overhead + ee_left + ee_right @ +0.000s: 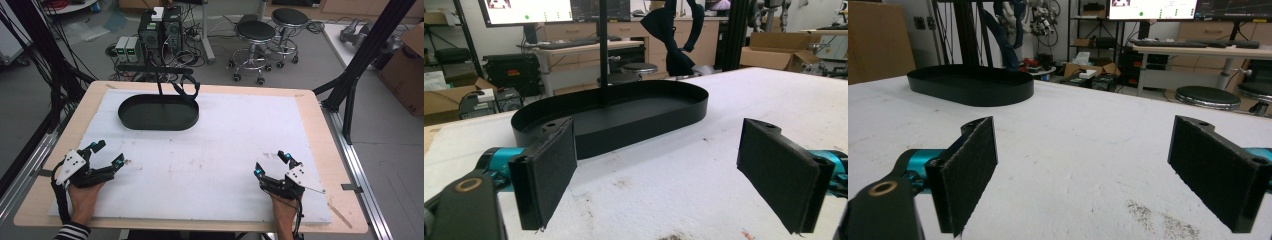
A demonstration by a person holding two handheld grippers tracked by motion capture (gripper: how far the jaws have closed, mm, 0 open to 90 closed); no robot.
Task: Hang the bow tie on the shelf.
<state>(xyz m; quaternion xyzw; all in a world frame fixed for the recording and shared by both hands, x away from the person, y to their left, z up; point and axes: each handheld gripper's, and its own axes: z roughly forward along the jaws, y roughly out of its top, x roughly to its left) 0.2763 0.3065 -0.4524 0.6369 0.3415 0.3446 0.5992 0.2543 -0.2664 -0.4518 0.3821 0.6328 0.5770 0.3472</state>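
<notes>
Two open grippers, left gripper [104,153] and right gripper [271,164]; one black tray [158,112].

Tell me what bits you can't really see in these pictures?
- Top of the stand pole: cut off by the upper edge of the left gripper view.
- Dark cloth hanging from the stand: its top is cut off there too, and in the high view it is too small to name.
- Far inside of the black oval tray: hidden by its own wall in the right gripper view.
- Person's forearms: cut off by the bottom edge of the high view.
</notes>
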